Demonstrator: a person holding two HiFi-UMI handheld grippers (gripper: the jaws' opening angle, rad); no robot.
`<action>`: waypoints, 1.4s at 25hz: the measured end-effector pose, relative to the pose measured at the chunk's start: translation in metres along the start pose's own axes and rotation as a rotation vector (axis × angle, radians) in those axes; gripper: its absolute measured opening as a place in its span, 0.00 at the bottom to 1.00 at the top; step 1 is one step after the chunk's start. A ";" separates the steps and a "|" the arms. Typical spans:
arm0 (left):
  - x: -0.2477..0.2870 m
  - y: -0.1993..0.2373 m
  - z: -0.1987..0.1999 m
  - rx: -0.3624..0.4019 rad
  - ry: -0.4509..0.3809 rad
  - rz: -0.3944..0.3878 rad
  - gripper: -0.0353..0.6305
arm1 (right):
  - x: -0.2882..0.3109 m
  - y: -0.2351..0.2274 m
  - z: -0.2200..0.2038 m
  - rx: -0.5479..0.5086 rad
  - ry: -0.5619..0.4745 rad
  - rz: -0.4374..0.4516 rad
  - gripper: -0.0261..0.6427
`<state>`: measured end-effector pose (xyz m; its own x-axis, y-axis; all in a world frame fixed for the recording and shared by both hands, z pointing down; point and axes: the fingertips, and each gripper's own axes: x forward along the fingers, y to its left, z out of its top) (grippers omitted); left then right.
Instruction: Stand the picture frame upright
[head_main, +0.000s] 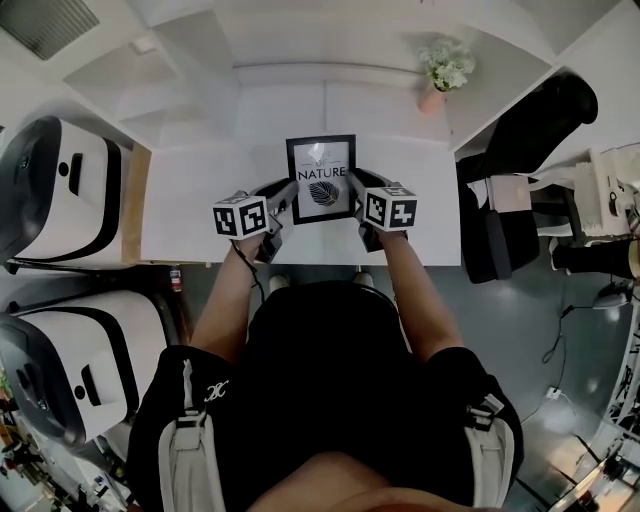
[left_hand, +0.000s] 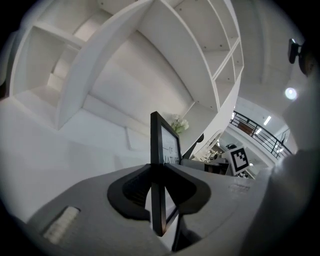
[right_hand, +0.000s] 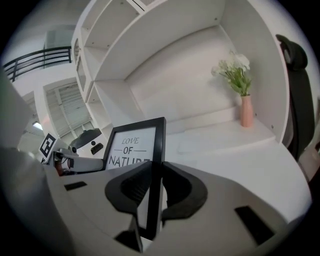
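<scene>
the picture frame (head_main: 321, 178) was held between the two tools over the white surface (head_main: 190, 205), its "love of nature" print turned toward the person. the left tool (left_hand: 159, 175) was clamped on the frame's left edge and the right tool (right_hand: 153, 185) on its right edge, each with the black border pinched between its jaws. the frame was well apart from the pink vase (right_hand: 246, 112) of white flowers (right_hand: 232, 67), to the vase's left in the head view and nearer the person than the vase.
</scene>
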<state>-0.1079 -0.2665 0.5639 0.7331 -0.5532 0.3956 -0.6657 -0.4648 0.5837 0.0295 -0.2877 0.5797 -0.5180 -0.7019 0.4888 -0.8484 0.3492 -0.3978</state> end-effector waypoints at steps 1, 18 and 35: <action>-0.005 -0.004 0.008 0.027 -0.020 0.001 0.19 | -0.003 0.006 0.009 -0.025 -0.029 0.002 0.14; -0.128 0.014 0.081 0.274 -0.252 0.236 0.19 | 0.009 0.149 0.088 -0.326 -0.262 0.117 0.14; -0.200 0.134 0.098 0.315 -0.195 0.347 0.19 | 0.102 0.246 0.060 -0.310 -0.218 0.120 0.15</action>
<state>-0.3573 -0.2855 0.4936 0.4421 -0.8166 0.3710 -0.8970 -0.4004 0.1875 -0.2255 -0.3108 0.4847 -0.6086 -0.7486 0.2631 -0.7931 0.5841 -0.1726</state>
